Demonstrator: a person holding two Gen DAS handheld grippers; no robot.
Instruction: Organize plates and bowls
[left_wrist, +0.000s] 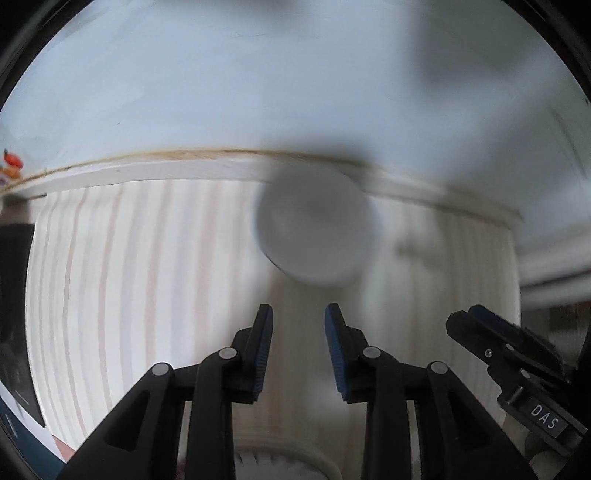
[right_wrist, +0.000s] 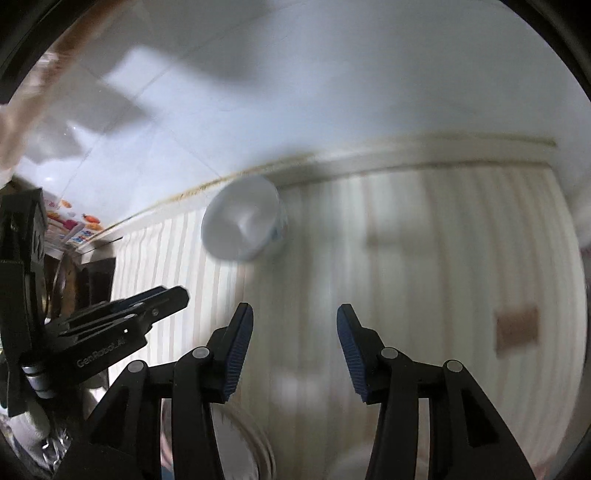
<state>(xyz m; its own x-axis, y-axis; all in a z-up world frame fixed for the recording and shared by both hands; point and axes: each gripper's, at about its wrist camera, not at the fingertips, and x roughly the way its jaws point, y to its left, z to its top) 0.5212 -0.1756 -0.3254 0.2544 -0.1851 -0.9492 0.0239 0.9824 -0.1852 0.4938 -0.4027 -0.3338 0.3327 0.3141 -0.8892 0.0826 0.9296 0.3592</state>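
A striped cloth (left_wrist: 129, 277) covers the counter below a pale wall. A white bowl (right_wrist: 243, 218) sits near the wall edge — probably parked clear. Left gripper (left_wrist: 298, 314) and right gripper (right_wrist: 294, 314) hang apart-fingered, empty, approaching.

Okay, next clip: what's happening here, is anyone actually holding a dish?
Nobody holds anything right now. Both views are motion-blurred. The left tool and the right tool both hang over a striped tablecloth with their jaws apart and nothing between them. A single white bowl sits on the cloth near the wall, ahead of both tools and untouched. A ridged white dish edge shows below the left tool, too blurred to identify.
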